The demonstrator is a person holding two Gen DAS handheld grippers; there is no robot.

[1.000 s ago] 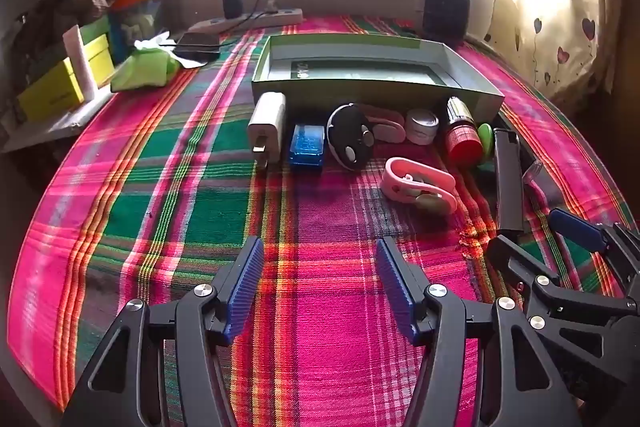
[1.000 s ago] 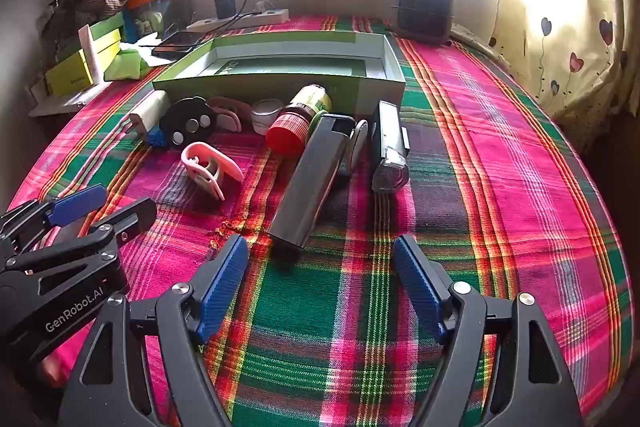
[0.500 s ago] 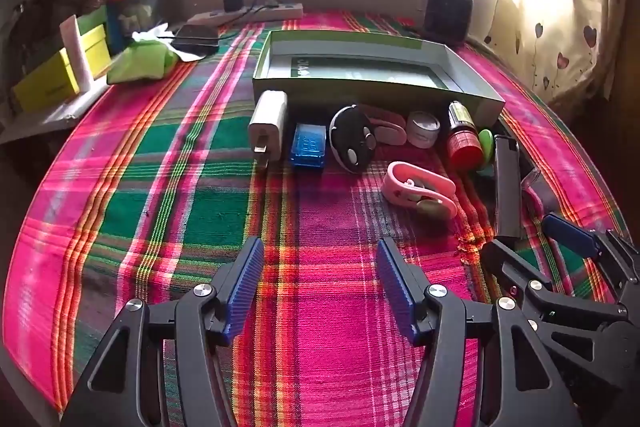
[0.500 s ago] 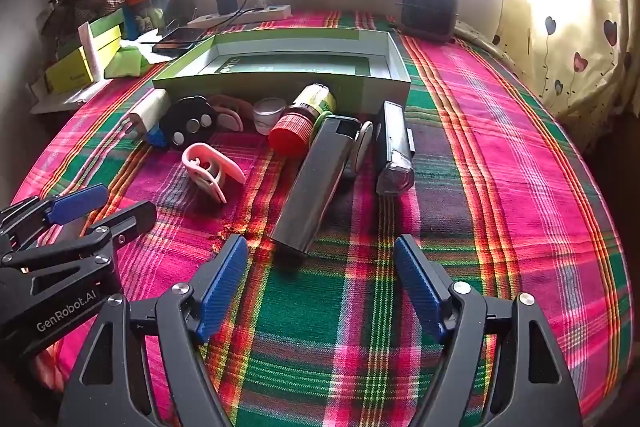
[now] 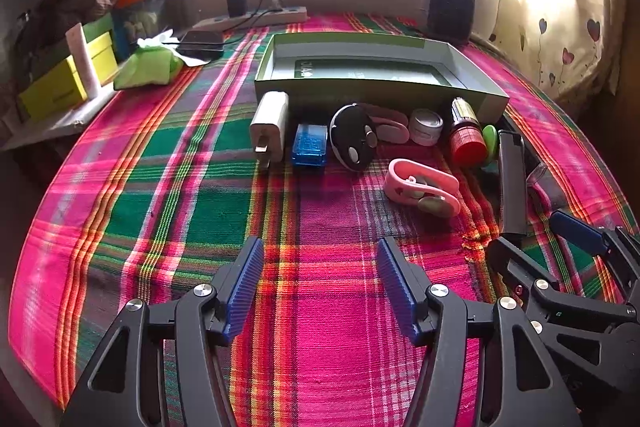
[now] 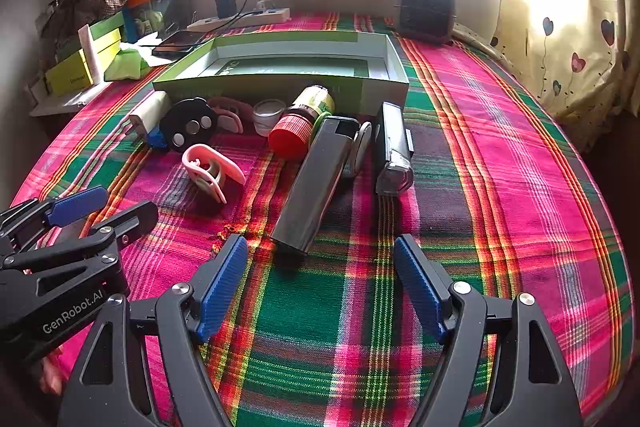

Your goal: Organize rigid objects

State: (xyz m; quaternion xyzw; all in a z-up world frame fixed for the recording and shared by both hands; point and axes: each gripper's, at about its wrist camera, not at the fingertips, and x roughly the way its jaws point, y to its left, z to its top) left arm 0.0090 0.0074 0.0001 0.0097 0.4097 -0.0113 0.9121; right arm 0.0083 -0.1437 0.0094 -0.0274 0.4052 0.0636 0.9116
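Directly ahead of the right gripper [image 6: 320, 281]: long black rectangular plastic bar [image 6: 314, 183] flat on the plaid cloth [image 6: 500, 167], near end just beyond the blue pads [image 6: 222, 283], long axis running away and slightly rightward toward the shallow green cardboard box [image 6: 280, 83]; clearly nearer to the right than to the left gripper [image 5: 320, 289]. Both tongs spread wide, released, holding nothing, touching nothing; left one facing bare cloth, well short of the white plug adapter [image 5: 270, 125] and pink plastic clip [image 5: 420, 187]. Likely next: right tongs closing across the bar's narrow width.
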